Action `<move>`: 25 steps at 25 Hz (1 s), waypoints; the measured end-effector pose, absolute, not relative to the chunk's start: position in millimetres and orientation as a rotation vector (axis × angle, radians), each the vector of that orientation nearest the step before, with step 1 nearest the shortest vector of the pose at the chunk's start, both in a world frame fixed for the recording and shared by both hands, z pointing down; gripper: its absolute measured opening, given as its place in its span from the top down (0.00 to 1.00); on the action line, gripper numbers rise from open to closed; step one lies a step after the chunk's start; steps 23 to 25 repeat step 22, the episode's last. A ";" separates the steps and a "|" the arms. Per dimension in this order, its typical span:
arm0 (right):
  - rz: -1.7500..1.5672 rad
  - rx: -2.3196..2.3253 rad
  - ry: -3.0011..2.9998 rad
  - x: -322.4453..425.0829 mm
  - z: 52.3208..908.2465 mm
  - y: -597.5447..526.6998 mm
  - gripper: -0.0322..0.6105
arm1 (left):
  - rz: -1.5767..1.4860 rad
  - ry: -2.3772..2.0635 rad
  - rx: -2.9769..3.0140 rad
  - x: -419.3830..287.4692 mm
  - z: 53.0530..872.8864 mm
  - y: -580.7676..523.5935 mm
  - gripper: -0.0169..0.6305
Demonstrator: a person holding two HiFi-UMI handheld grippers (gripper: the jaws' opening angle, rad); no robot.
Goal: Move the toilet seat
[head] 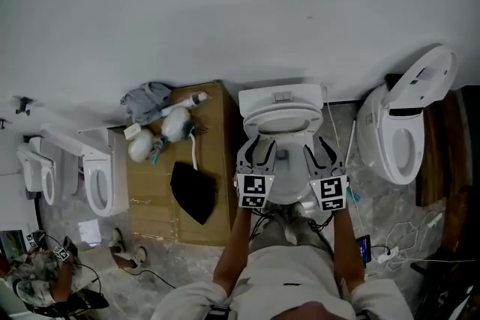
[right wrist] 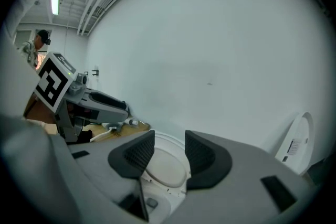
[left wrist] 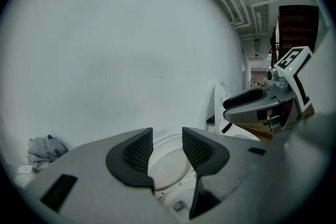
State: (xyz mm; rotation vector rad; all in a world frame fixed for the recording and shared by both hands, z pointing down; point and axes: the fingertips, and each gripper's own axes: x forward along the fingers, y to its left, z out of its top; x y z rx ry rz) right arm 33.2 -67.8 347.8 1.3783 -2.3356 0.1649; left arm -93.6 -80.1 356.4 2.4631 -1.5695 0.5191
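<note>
A white toilet [head: 281, 97] stands against the wall in front of me, its seat [head: 279, 118] a pale oval below the tank. Both grippers hover over the bowl, apart from the seat. My left gripper [head: 259, 142] is on the left, its jaws close together with nothing between them [left wrist: 167, 136]. My right gripper [head: 324, 142] is on the right, its jaws a narrow gap apart and empty [right wrist: 169, 138]. Through each gap I see the seat [left wrist: 167, 166] [right wrist: 164, 168] farther off. Each gripper view also shows the other gripper beside it.
A cardboard sheet [head: 217, 161] left of the toilet holds a grey cloth [head: 147, 100], white bundles and a black bag [head: 193, 192]. Another toilet with raised lid [head: 401, 124] stands at right, a third [head: 97, 180] at left. Cables [head: 397, 243] lie on the floor at right.
</note>
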 end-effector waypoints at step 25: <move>0.118 1.459 -2.361 36.2 286.3 9.9 0.65 | 0.423 -1.540 2.595 -87.9 288.5 -0.7 0.69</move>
